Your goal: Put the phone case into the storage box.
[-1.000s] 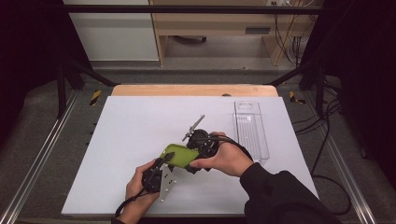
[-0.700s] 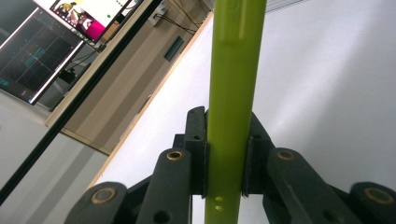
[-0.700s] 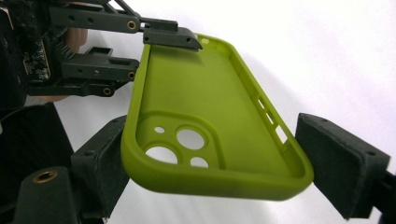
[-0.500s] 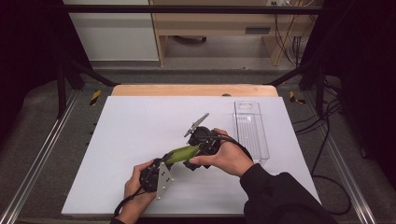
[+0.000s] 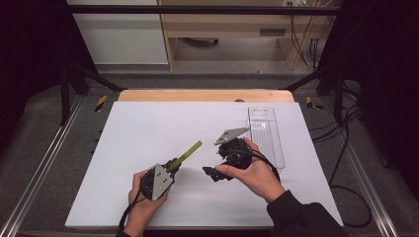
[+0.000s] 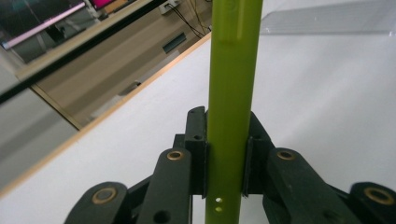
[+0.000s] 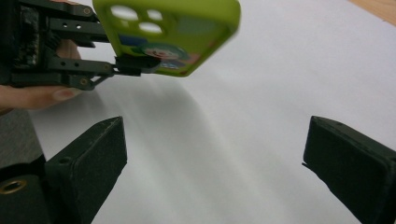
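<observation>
The left claw (image 5: 174,164) is clenched on a green phone case (image 5: 186,154), gripping it by its lower end. In the left gripper view the two black pads press on both narrow sides of the case (image 6: 232,93), which rises straight up between them, edge toward the camera. In the high view the case points from the claw toward about 1 o'clock, raised over the white bench (image 5: 148,128) and not touching it. It sits a little left of the bench centre and toward 6 o'clock.

The right claw (image 5: 211,173) is released. Its jaws have just been opening, and in the right gripper view the two black pads (image 7: 88,163) stand far apart with only the white bench surface (image 7: 233,140) between them. The same view shows the case (image 7: 173,32) farther off at about 11 o'clock, with its camera cut-outs and a small cartoon print, held by the left claw (image 7: 133,65). In the high view the right claw lies just at 3 o'clock of the case, near it but apart.

A clear plastic tray (image 5: 267,133) lies flat on the bench at about 2 o'clock from the right hand (image 5: 252,173), close to the right border of the bench.
</observation>
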